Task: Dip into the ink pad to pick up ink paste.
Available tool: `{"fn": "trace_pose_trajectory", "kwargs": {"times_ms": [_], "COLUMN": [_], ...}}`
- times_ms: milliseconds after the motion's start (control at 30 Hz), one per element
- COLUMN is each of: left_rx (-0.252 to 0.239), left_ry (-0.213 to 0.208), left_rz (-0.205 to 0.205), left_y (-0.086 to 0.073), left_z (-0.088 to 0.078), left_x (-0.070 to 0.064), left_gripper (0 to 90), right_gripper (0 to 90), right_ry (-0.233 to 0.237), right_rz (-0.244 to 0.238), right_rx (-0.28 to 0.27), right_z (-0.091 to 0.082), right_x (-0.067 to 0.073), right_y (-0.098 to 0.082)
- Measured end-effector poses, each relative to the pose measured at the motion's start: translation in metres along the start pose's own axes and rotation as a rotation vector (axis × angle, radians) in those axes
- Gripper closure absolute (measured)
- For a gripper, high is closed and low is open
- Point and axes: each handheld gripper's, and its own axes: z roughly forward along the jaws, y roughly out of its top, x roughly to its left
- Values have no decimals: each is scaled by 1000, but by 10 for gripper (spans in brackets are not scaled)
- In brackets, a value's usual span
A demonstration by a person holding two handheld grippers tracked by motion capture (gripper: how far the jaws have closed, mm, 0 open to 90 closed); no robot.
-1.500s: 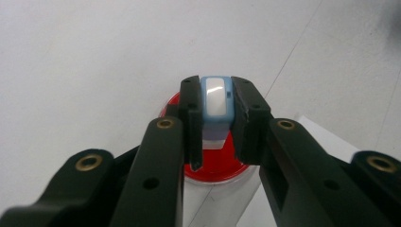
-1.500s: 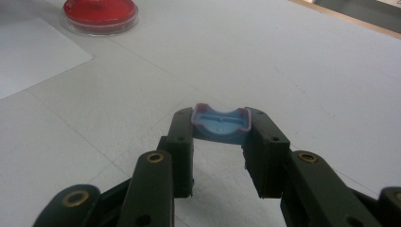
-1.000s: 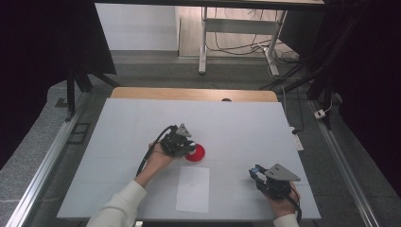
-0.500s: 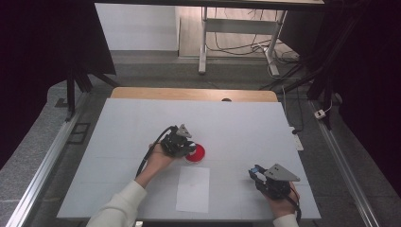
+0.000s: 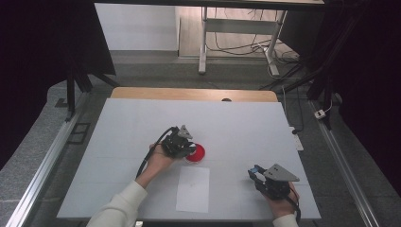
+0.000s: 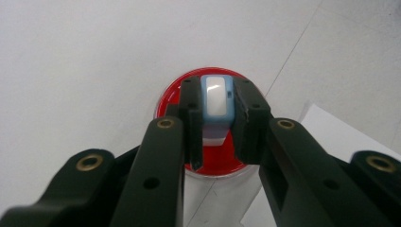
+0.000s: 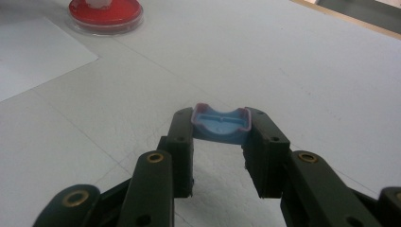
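Two grippers are counted: the left gripper (image 5: 185,145) at the red dish, the right gripper (image 5: 261,176) well apart from it. One red dish (image 5: 197,153) is counted. One sheet of paper (image 5: 193,188) is recorded just beside the dish. One blue-and-white stamp (image 6: 216,101) is noted over the dish. One blue cap (image 7: 221,124) is noted away from the dish.

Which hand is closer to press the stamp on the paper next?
Probably the left. Its gripper holds the blue-and-white stamp right over the red ink pad, just beside the paper. The right gripper is busy holding a blue cap, off to the paper's other side.
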Motion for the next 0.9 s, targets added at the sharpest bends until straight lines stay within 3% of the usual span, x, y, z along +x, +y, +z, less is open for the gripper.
{"fn": "trace_pose_trajectory", "kwargs": {"times_ms": [300, 600, 900], "left_rx": [-23, -98, -109], "left_ry": [14, 0, 10], "left_rz": [31, 24, 12], "left_y": [6, 10, 9], "left_z": [-8, -25, -24], "left_x": [-7, -7, -4], "left_gripper": [760, 760, 760], "right_gripper": [644, 644, 644], "right_ry": [1, 2, -1], "right_rz": [4, 1, 5], "right_rx": [-4, -6, -10], "right_z": [0, 0, -1], "right_x": [-1, 0, -1], "right_y": [0, 0, 0]}}
